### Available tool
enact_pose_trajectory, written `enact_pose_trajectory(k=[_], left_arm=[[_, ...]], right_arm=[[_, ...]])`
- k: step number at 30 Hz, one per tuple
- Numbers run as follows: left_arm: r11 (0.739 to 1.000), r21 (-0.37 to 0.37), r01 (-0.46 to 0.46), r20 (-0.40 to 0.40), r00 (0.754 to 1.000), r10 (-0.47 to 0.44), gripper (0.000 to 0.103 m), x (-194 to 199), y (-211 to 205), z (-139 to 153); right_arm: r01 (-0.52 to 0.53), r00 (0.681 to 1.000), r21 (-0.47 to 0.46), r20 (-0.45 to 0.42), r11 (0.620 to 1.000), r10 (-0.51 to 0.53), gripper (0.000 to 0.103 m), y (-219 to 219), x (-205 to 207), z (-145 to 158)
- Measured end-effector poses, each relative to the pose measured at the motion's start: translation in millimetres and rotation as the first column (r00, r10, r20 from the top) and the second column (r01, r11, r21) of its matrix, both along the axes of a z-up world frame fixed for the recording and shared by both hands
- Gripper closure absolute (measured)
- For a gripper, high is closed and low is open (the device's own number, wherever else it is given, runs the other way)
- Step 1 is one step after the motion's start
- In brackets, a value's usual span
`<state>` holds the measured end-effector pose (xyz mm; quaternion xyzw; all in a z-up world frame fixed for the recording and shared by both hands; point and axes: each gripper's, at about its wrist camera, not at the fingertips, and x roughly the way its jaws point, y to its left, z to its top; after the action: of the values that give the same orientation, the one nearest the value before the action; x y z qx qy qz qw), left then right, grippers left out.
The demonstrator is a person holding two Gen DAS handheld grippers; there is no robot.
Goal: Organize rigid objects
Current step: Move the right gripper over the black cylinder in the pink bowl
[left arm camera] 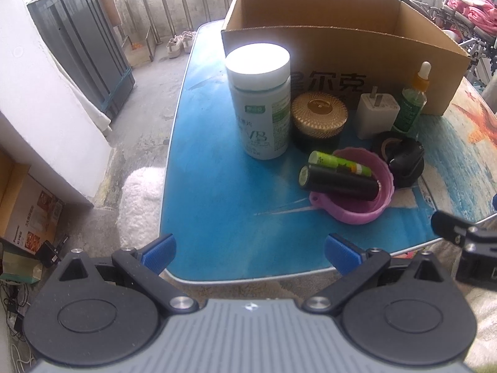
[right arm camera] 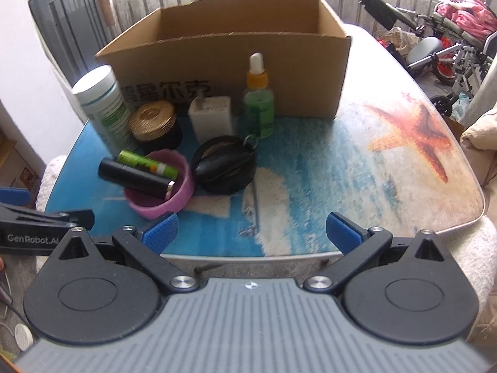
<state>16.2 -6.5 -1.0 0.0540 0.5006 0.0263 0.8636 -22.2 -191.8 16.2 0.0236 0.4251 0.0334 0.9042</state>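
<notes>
Ahead of both tongs, on the sea-print worktop point(right arm camera: 341, 161), nothing appears sorted yet. Left tongs point(left arm camera: 250, 253) and right tongs point(right arm camera: 253, 233) hover spread wide and empty at the near edge. Beyond them stand a white bottle point(left arm camera: 259, 102), gold-lidded jar point(left arm camera: 318, 118), charger point(left arm camera: 376, 115) and dropper point(right arm camera: 258, 99), with two tubes in a pink bowl point(right arm camera: 161, 186) and a black tape roll point(right arm camera: 223, 168) nearer. Behind all sits the box point(right arm camera: 248, 71), seemingly empty; every piece likely remains to be moved.

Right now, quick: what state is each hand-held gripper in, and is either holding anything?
Left hand-held gripper: open, holding nothing, short of the table edge.
Right hand-held gripper: open, holding nothing, at the table's near edge.
</notes>
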Motion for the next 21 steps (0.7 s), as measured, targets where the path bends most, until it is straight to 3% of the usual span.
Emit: enact_pose_trajectory(k=[7, 17, 21], left_arm=[[0.997, -0.032, 0.068, 0.041, 0.997, -0.066, 0.001, 7.3, -11.9, 4.0], [0.973, -0.158, 0.169, 0.098, 0.983, -0.155, 0.008, 13.1, -18.2, 8.6], [0.961, -0.189, 0.204, 0.086, 0.978, -0.191, 0.018, 14.6, -25.0, 4.4]], right_arm=[[-0.015, 0.995, 0.051, 0.097, 0.999, 0.01, 0.001, -30.7, 13.4, 5.1], [-0.223, 0.95, 0.209, 0.266, 0.952, 0.164, 0.002, -33.0, 24.7, 23.3], [-0.331, 0.93, 0.302, 0.265, 0.894, 0.255, 0.023, -24.6, 35.5, 22.4]])
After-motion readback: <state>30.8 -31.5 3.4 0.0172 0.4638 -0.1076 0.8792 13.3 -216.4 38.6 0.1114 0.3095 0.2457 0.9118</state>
